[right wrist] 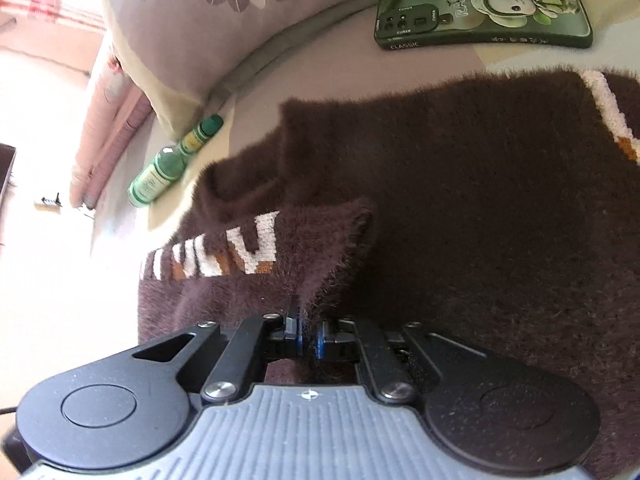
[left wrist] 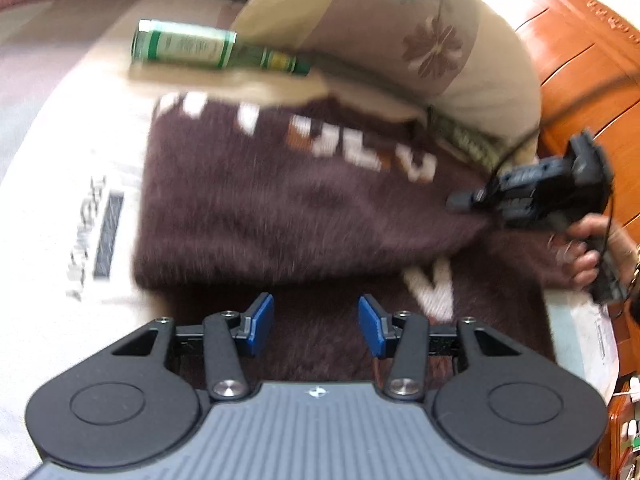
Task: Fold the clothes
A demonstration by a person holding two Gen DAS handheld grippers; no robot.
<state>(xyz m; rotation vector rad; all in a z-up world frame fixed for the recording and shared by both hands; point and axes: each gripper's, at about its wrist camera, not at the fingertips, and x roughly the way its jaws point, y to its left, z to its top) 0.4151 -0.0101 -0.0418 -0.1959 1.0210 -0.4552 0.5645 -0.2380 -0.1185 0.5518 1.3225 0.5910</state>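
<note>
A fuzzy dark brown sweater (left wrist: 288, 208) with white and orange letters lies partly folded on a bed. In the left wrist view my left gripper (left wrist: 316, 328) hovers over its near part, blue pads apart with nothing between them. At the right of that view a hand holds my right gripper (left wrist: 472, 204), which pinches the sweater's right edge. In the right wrist view the right gripper (right wrist: 308, 338) is shut on a raised fold of the sweater (right wrist: 460, 200), and the fabric rises in a ridge from the pads.
A green glass bottle (left wrist: 216, 50) (right wrist: 168, 164) lies beyond the sweater beside a floral pillow (left wrist: 400, 40) (right wrist: 208, 12). A green cartoon phone case (right wrist: 480, 8) rests on the bed behind. Wooden furniture (left wrist: 592, 60) stands at the right. White printed bedding (left wrist: 60, 200) spreads to the left.
</note>
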